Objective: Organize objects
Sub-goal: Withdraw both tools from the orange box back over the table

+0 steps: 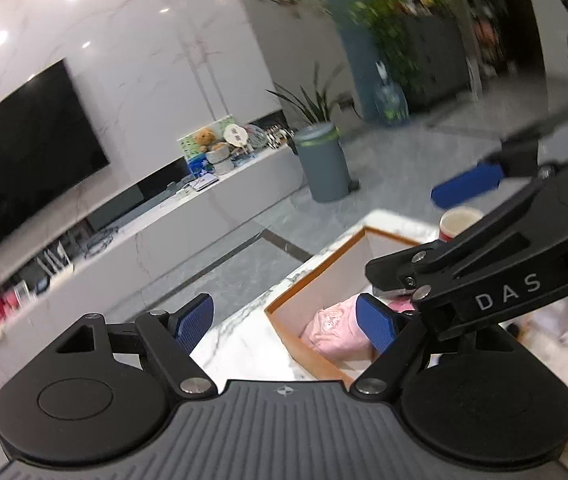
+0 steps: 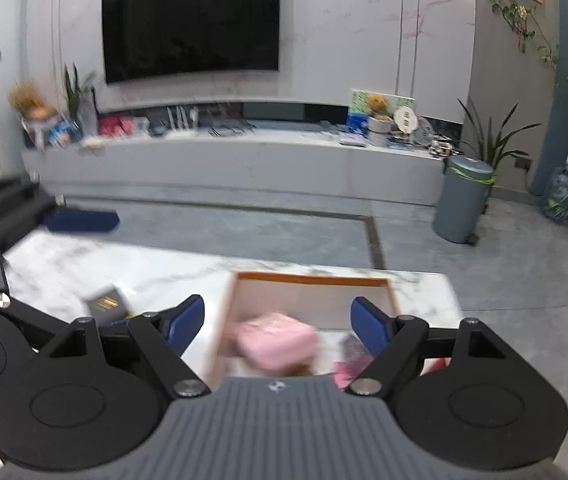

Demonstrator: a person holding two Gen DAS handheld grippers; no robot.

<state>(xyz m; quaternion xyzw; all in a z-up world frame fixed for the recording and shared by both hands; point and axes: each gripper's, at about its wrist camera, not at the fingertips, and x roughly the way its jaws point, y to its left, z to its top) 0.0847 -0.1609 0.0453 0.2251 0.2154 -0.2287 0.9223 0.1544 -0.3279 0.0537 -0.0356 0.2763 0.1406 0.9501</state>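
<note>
Marble table [image 2: 131, 264] faces TV wall, grey bin [image 2: 464, 200] beyond. Red cup [image 1: 458, 224] sits past box; dark booklet [image 2: 105, 304] lies left of right gripper [image 2: 277, 326]. Orange-rimmed box [image 2: 312, 280] holds pink pouch [image 2: 275, 342]. Left gripper [image 1: 286, 326] & right: both wide, nothing held, above box.

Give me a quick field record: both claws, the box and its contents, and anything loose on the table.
left claw: open, empty
right claw: open, empty, above the box
box: orange-rimmed open cardboard box on white marble table
contents: pink soft pouch; other items too blurred to name
loose: small black booklet with gold print left of box; red paper cup beyond it
</note>
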